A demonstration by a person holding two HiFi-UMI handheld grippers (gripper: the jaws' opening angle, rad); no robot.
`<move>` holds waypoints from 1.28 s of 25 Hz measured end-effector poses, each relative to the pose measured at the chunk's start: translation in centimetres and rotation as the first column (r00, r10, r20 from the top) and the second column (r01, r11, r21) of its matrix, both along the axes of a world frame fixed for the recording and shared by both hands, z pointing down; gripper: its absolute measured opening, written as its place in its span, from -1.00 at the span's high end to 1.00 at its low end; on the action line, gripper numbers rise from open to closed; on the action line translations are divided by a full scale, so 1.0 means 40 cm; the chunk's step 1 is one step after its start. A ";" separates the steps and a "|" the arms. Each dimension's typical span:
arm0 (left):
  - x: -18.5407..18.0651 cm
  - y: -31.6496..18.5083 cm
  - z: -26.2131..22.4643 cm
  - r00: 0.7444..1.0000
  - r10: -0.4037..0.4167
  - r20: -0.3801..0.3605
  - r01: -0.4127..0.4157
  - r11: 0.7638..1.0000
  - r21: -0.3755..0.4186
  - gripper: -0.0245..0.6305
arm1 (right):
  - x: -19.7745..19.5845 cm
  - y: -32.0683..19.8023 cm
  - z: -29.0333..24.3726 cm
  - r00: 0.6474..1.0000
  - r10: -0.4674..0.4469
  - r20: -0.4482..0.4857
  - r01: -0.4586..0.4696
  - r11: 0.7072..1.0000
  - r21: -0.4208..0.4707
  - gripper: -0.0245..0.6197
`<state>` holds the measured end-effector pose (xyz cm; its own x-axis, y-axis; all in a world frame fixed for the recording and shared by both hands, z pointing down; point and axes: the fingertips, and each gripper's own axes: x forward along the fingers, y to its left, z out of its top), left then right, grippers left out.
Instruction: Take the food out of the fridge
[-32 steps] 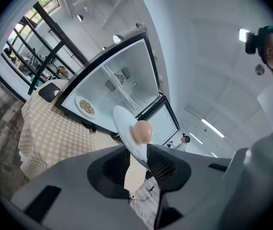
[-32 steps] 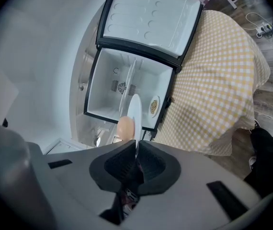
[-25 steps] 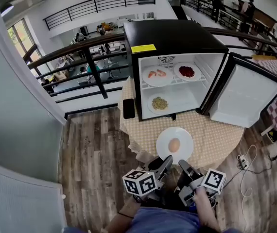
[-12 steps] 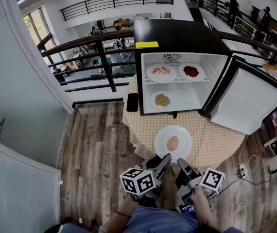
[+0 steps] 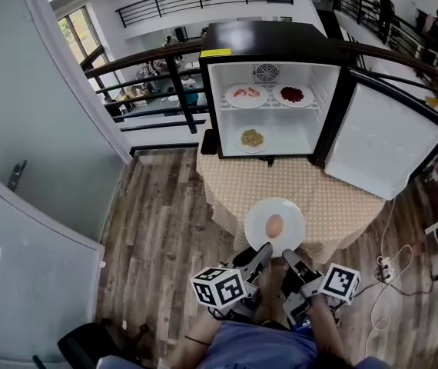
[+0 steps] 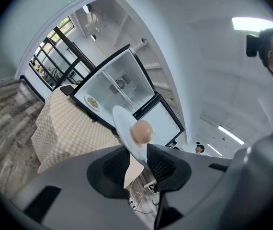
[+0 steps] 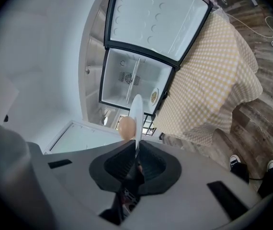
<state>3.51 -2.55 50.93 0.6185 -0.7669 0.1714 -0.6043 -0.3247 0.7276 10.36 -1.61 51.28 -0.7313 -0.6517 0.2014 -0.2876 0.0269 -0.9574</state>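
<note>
The left gripper point(image 5: 263, 252) and right gripper point(image 5: 289, 258) each clamped the near rim of the plate point(image 5: 258, 215), side by side. The plate, bearing food point(image 5: 275, 226), extended from them toward the open fridge point(image 5: 265, 43), well outside it.

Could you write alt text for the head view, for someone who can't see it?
Seen from above, the left gripper and right gripper grip the near rim of a white plate carrying a round brown food item. Beyond it, an open mini fridge on a checked table holds three more plates.

plate point(image 5: 274, 206) with egg point(image 5: 274, 225) carried farther back from the fridge point(image 5: 269, 41), wider stretch of tablecloth point(image 5: 334, 198) between them
</note>
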 end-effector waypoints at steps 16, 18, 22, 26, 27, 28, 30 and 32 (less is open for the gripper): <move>0.109 0.173 -0.022 0.995 -0.102 0.013 0.102 0.994 -0.023 0.57 | 0.110 0.159 -0.027 0.995 -0.092 0.034 0.092 0.996 -0.004 0.84; 0.119 0.170 -0.022 0.995 -0.101 0.015 0.102 0.995 -0.024 0.57 | 0.121 0.157 -0.029 0.995 -0.091 0.033 0.091 0.996 0.001 0.84; 0.137 0.163 -0.020 0.996 -0.092 0.023 0.092 0.995 -0.029 0.57 | 0.136 0.152 -0.028 0.996 -0.082 0.045 0.083 0.997 -0.003 0.84; 0.145 0.153 -0.023 0.995 -0.095 0.026 0.096 0.995 -0.038 0.57 | 0.145 0.140 -0.030 0.996 -0.081 0.042 0.081 0.997 -0.011 0.84; 0.142 0.148 -0.023 0.995 -0.095 0.028 0.096 0.995 -0.038 0.57 | 0.141 0.135 -0.031 0.996 -0.083 0.044 0.083 0.996 -0.009 0.84; 0.139 0.141 -0.022 0.995 -0.093 0.029 0.094 0.995 -0.039 0.57 | 0.137 0.129 -0.031 0.995 -0.083 0.047 0.084 0.996 -0.009 0.84; 0.136 0.124 -0.019 0.996 -0.089 0.029 0.091 0.995 -0.040 0.57 | 0.135 0.114 -0.028 0.996 -0.081 0.045 0.082 0.997 -0.010 0.84; 0.139 0.102 -0.014 0.996 -0.086 0.027 0.087 0.996 -0.035 0.57 | 0.140 0.093 -0.021 0.997 -0.076 0.030 0.076 0.997 -0.016 0.84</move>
